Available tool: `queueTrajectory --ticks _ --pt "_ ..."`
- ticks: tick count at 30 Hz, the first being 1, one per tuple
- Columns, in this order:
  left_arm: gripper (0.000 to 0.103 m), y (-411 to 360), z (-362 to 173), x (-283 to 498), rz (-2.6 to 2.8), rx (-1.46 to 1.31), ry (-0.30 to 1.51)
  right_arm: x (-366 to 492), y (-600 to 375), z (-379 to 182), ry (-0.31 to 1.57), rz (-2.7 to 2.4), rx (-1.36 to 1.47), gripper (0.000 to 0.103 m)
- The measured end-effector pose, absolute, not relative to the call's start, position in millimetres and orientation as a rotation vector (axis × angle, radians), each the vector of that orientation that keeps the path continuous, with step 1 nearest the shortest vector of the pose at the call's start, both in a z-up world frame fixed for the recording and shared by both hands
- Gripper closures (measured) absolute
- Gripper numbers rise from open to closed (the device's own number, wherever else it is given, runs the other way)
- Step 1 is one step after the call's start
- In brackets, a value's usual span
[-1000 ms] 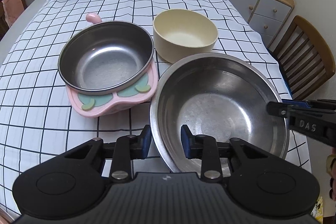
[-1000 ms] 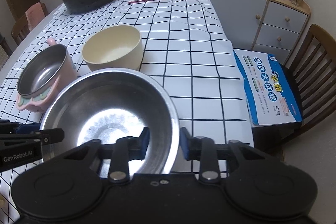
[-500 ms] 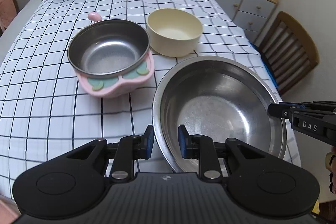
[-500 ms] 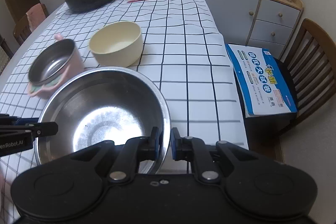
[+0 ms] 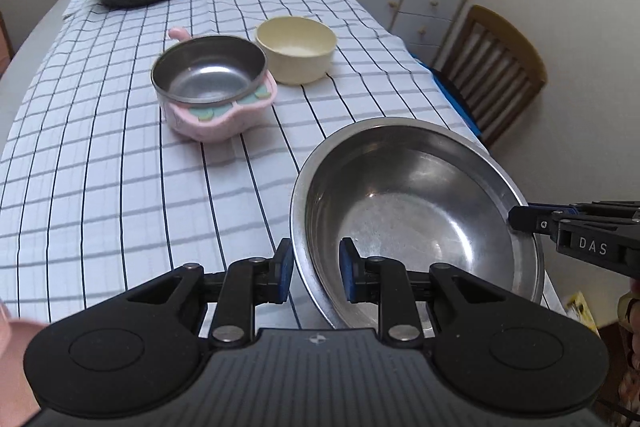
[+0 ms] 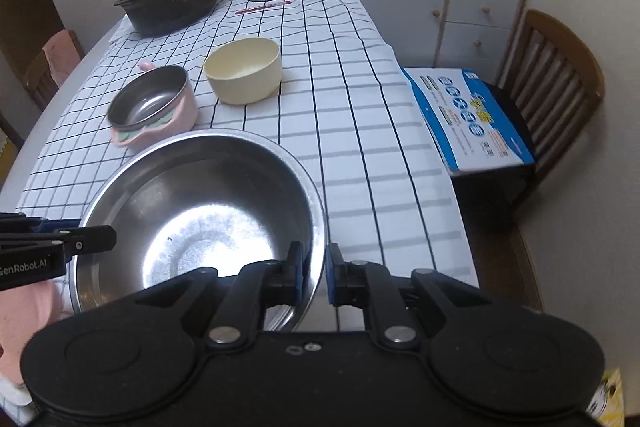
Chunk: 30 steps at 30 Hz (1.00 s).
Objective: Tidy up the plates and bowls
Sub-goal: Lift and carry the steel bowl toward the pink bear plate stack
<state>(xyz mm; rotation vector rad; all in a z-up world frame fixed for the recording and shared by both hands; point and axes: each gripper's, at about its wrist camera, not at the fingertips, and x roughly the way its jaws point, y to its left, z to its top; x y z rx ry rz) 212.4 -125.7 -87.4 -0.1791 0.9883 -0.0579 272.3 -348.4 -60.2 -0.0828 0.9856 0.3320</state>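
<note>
Left wrist view shows the big steel bowl (image 5: pixel 416 215) held up off the worktop (image 5: pixel 120 155), tipped a little, with its near rim between the fingers of the left gripper (image 5: pixel 316 269). Those fingers have just been closing, and the rim sits between them. The outer finger is against the rim, but a small gap shows by the inner one, so I cannot tell if the pinch is tight. Far across the bowl, the right gripper (image 5: pixel 520 219) has the other side of the rim.

Right wrist view shows the right gripper (image 6: pixel 314 273) with its fingers (image 6: pixel 297 273) nearly pressed together on the rim of the big steel bowl (image 6: pixel 200 215). These fingers have also just been closing on the rim. The left gripper (image 6: pixel 106 237) shows at the left edge.

Further up the worktop sit 2 smaller bowls, close together: a steel bowl in a pink holder (image 5: pixel 212 83) and a cream bowl (image 5: pixel 296 47).

I think the step is carrying the big bowl with both hands. To do it well, both hands should move together at the same speed, so the bowl does not twist out of the pinch. Keep the bowl level. Lift it high enough to clear the 2 small bowls. Steel is slippery, so go slowly and squeeze firmly.
</note>
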Motion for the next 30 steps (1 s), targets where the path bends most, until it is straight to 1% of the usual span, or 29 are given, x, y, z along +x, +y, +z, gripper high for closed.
queueTrajectory --ticks 6,15,30 --pt "0.079 -125 -93 175 -0.099 -0.150 0.999 229 -348 -67 1.008 0.280 -0.061 0.091" --pt "0.079 -116 -109 139 -0.115 -0.120 1.026 187 -341 -83 1.040 0.263 -0.049 0.091" --pt "0.079 -114 -135 127 -0.109 -0.077 1.042 166 -330 -107 1.047 0.257 -0.063 0.091"
